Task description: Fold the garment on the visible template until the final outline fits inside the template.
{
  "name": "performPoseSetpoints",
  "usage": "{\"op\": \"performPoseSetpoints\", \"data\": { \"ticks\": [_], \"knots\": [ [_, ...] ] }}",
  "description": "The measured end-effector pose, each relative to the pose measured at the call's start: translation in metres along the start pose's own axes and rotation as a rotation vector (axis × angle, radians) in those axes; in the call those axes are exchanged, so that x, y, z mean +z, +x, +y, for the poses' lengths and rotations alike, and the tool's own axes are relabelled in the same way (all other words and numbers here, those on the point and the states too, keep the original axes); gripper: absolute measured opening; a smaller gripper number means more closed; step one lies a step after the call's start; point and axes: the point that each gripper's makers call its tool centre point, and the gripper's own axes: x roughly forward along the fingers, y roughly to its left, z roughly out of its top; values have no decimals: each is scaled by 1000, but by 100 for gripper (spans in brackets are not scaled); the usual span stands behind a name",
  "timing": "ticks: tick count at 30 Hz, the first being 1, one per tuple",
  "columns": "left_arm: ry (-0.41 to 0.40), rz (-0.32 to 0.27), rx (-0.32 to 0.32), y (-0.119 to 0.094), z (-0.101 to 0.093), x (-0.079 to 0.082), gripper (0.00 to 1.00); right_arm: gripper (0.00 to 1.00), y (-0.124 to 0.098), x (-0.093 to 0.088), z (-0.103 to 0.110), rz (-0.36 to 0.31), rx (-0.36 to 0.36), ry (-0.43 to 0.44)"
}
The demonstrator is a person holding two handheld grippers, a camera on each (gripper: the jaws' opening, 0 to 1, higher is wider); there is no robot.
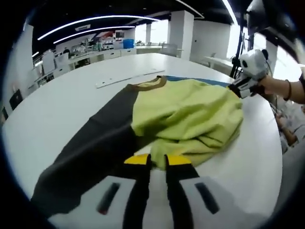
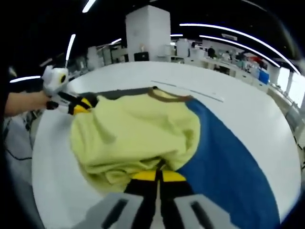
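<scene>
- Left gripper (image 1: 157, 161): jaws closed on the hem of the yellow-green shirt (image 1: 190, 117).
- Right gripper (image 2: 158, 175): jaws pinching the opposite edge.
- Shirt lies bunched at table (image 1: 62, 105) centre, over the dark template (image 1: 95, 152).
- Risk: uneven pull at 12 o'clock leaves the bunching, so the outline overhangs the template.

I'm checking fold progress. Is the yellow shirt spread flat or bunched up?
Bunched up: the shirt lies in rumpled folds between both grippers.

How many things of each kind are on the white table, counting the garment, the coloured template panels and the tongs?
Yellow-green garment: 1
Template panels: 2, one dark grey, one blue
Tongs: 2, left tongs, right tongs
White strip lying beyond the collar: 1
Total: 6
</scene>
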Motion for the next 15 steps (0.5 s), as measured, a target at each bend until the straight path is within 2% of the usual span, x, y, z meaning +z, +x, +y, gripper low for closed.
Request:
{"op": "performPoseSetpoints", "data": {
  "ticks": [1,2,8,11,13,15],
  "knots": [
    [8,3,-2,-1,-2,0,4,0,0,0,0,0,-1,5],
    [-10,13,-32,-1,-9,-1,1,0,0,2,2,1,2,3],
    [39,51,18,-8,-11,-2,0,0,-9,6,-1,-18,5,63],
    [38,44,24,-14,-11,-2,0,0,-18,9,2,-20,4,83],
    [28,36,25,-22,-15,1,0,0,-20,8,-5,-20,1,101],
    [30,32,30,-29,-19,3,0,0,-26,6,2,-10,-1,110]
  ]
}}
